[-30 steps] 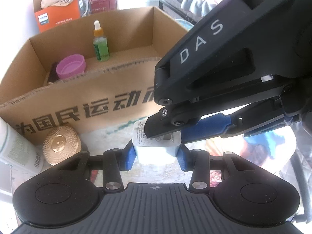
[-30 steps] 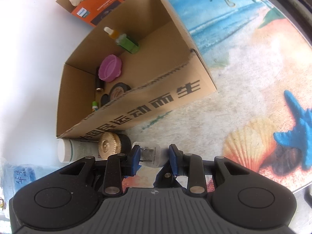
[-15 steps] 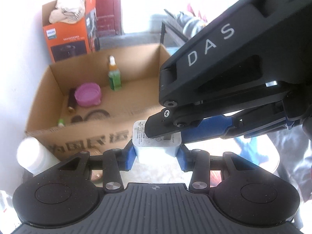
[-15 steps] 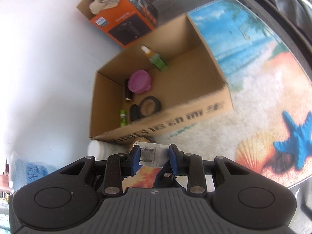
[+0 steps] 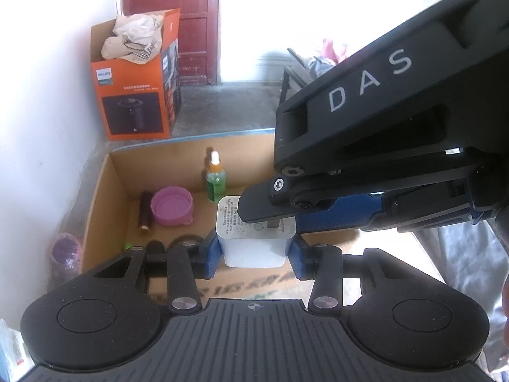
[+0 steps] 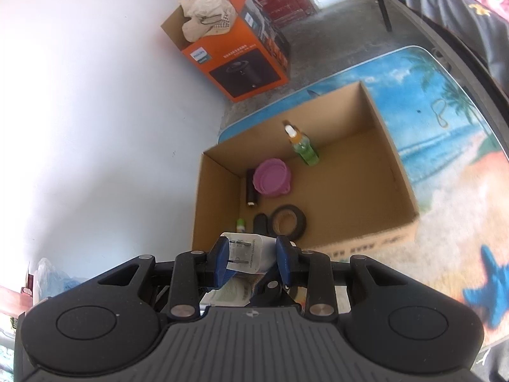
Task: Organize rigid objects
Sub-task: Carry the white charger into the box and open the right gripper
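Observation:
A white plug charger (image 5: 254, 235) hangs in the air above the near wall of an open cardboard box (image 5: 105, 197). My left gripper (image 5: 256, 251) is shut on the charger's body. My right gripper (image 6: 253, 254) is shut on the same charger (image 6: 251, 248) at its pronged end. In the left wrist view one right finger (image 5: 264, 205) crosses over the charger from the right. The box (image 6: 366, 245) holds a green dropper bottle (image 6: 303, 148), a pink lid (image 6: 272, 178), a black tape roll (image 6: 288, 219) and a dark tube (image 6: 251, 191).
The box stands on a beach-print table cover (image 6: 461, 159) beside a white wall. An orange carton (image 6: 235, 54) stuffed with cloth sits on the floor beyond. A white bottle (image 6: 232, 293) lies under my right gripper. The box's right half has a bare floor.
Both grippers have risen together with the charger held between them. The box is now seen from above, and the gold lid beside it has dropped out of view.

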{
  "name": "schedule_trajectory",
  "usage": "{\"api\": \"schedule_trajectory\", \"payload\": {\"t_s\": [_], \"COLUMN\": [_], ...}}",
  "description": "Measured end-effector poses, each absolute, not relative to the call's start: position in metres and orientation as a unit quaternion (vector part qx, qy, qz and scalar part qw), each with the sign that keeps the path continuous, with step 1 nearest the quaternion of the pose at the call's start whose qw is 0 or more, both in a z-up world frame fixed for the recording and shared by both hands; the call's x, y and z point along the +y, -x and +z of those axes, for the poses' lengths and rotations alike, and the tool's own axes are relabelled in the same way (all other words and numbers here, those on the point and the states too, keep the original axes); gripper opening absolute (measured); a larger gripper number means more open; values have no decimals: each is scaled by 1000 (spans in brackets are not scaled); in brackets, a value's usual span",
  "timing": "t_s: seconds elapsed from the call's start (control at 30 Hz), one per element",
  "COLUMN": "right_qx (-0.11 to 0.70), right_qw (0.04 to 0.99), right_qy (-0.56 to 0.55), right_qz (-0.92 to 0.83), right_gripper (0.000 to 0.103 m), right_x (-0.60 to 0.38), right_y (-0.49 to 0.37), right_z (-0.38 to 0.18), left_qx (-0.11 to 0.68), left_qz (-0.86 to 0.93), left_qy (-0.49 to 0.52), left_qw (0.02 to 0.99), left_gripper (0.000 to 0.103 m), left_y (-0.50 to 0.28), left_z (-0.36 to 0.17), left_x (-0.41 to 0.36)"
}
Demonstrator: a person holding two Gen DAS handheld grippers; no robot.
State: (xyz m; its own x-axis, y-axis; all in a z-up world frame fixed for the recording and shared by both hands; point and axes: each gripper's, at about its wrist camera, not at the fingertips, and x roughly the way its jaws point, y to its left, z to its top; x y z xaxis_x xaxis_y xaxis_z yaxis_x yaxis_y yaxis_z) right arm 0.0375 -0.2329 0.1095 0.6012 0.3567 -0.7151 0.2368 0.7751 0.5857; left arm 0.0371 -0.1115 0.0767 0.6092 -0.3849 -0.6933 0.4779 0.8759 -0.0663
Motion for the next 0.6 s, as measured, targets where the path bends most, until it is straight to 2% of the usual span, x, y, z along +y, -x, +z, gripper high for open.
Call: {"api": "schedule_trajectory", "payload": {"t_s": [0.6], "right_qx": [480], "right_qw": [802], "right_qy": [-350], "right_qz": [64], "right_gripper": [36], "right_x": [-264], "right_y": [-143], "right_z": [49], "left_qx": [417], "left_qz": [-193], "left_qy": [-60], "left_qw": [886], "left_gripper": [43], "left_y": [-127], "left_z": [34], "left_x": [-137]}}
